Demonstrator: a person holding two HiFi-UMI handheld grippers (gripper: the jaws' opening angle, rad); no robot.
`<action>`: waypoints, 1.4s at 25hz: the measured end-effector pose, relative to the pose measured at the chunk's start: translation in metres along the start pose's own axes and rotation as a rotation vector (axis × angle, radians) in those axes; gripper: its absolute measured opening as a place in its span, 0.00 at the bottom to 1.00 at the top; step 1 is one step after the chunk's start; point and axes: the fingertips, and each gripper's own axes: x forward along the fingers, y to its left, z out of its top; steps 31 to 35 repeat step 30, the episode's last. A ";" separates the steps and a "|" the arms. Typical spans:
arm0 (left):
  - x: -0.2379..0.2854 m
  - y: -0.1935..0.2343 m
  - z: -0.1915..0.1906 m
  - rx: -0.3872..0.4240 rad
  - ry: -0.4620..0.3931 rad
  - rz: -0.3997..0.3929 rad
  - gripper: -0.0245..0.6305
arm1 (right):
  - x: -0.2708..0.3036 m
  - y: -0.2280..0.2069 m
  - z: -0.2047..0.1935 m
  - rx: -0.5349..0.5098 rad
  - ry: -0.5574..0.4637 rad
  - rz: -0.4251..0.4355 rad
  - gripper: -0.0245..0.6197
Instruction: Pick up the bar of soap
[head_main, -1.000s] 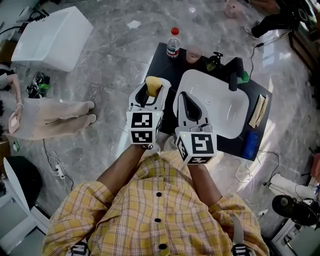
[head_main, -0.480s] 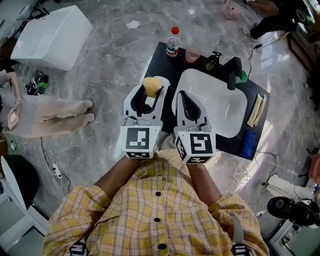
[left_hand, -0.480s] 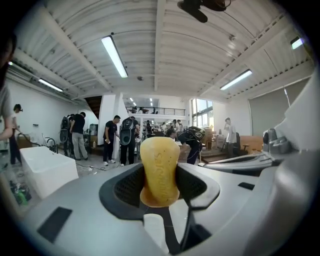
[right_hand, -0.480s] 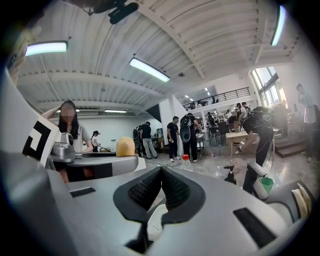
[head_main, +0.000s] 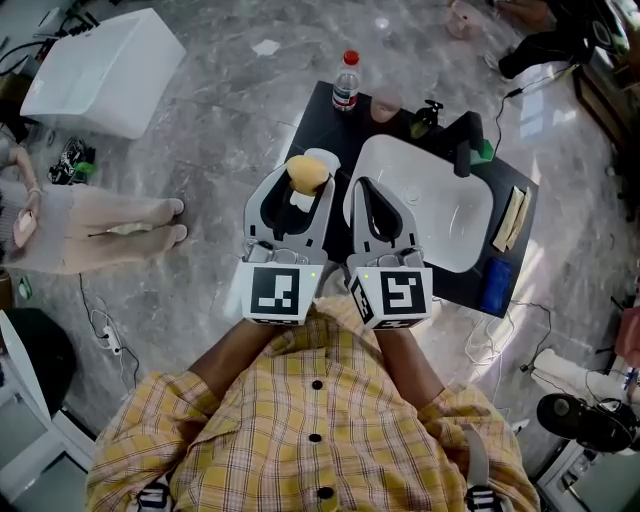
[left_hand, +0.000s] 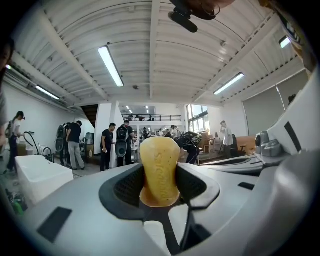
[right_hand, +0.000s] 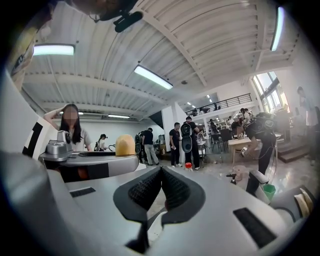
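A yellow bar of soap is clamped between the jaws of my left gripper, held up above the left end of the black table. In the left gripper view the soap stands upright between the dark pads, against the hall ceiling. My right gripper hangs beside it over the white sink basin, jaws shut with nothing between them. From the right gripper view the closed pads meet, and the soap shows at the left.
On the table stand a red-capped bottle, a pink cup, a dark pump dispenser, a black faucet, a blue item and a beige cloth. A white box lies left. People stand around the hall.
My left gripper has drawn back towards me and risen with the soap in it. The right gripper has barely moved.
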 end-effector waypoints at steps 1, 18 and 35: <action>0.000 -0.001 0.003 -0.001 -0.012 -0.001 0.35 | 0.000 0.001 0.001 -0.002 -0.003 0.001 0.07; 0.003 -0.006 0.005 -0.006 -0.012 -0.010 0.34 | -0.003 -0.004 0.006 -0.025 -0.014 -0.004 0.07; 0.002 -0.005 0.004 -0.018 0.001 -0.008 0.35 | -0.005 -0.003 0.010 -0.030 -0.013 -0.007 0.07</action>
